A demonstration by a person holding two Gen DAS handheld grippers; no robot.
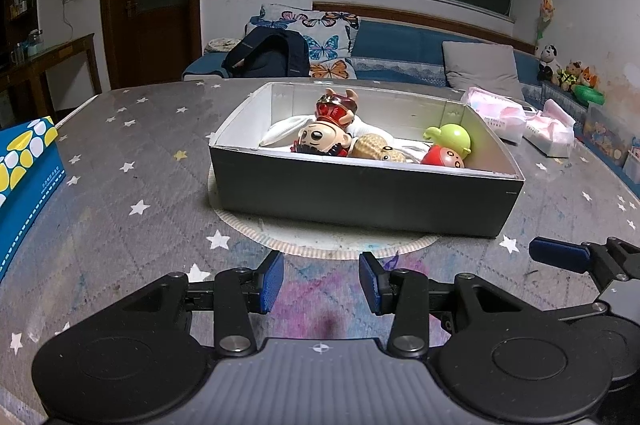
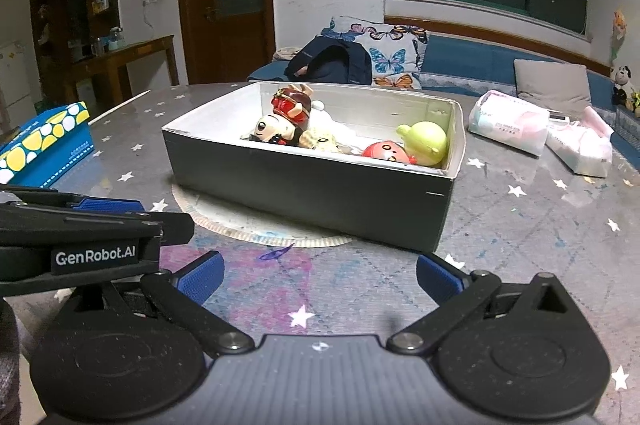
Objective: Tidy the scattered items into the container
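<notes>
1. Left wrist view. The left gripper (image 1: pixel 321 281) hangs low over the table (image 1: pixel 132 185), near side of the box (image 1: pixel 360 199). Jaws stand at a moderate gap with nothing between the pads. The box sits at mid-table on a round paper mat (image 1: pixel 320 243), its open top facing up so toys can drop straight in.
2. Same view, contents. Toys lie piled on white padding: a red horned figure (image 1: pixel 336 109), a big-eyed doll head (image 1: pixel 320 139), a peanut-shaped toy (image 1: pixel 378 149), a green alien head (image 1: pixel 452 137), a red round toy (image 1: pixel 442 157). No loose toy shows on the cloth; sorting looks finished, or nearly so.
3. Right wrist view. The right gripper (image 2: pixel 319 275) is spread wide and empty, near the box's front right corner. The other gripper's body crosses at the left edge.
4. Same view, surroundings. A blue patterned carton (image 2: pixel 48 149) stands far left; tissue packs (image 2: pixel 510 127) lie right of the box, well apart. Judgement: both tools held back and unloaded, suiting a final check.
</notes>
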